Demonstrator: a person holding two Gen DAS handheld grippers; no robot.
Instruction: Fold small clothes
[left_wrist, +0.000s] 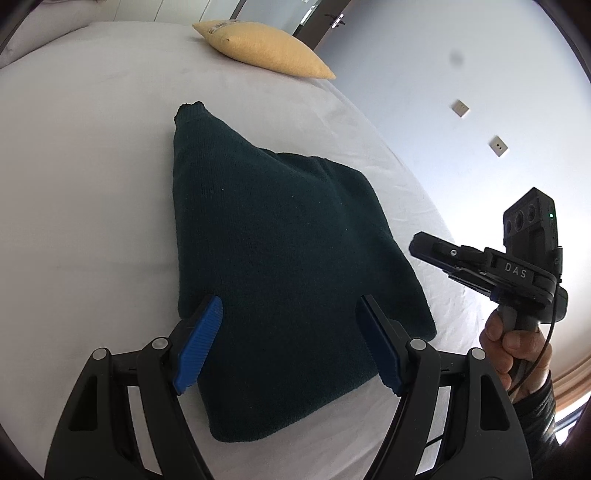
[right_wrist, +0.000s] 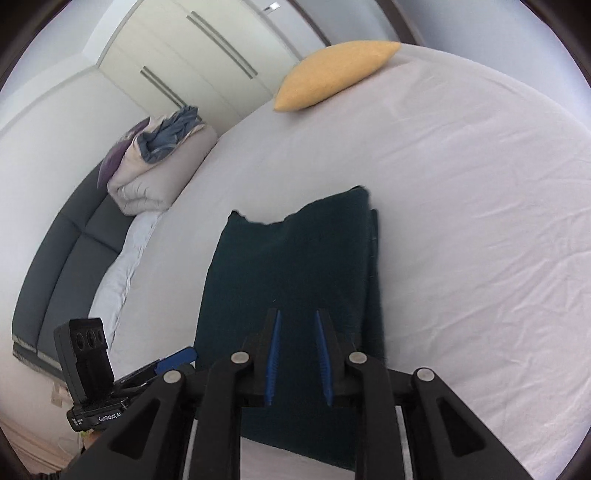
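Item: dark green sweater (left_wrist: 280, 258), centre frame, partly folded on white bed (left_wrist: 92, 184). I read left gripper (left_wrist: 291, 332) released wide; right gripper (right_wrist: 297, 354) narrowly parted, apparently empty. Next: grasp the near hem.

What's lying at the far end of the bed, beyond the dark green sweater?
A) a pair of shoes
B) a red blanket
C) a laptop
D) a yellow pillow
D: a yellow pillow rests on the white bed beyond the sweater.
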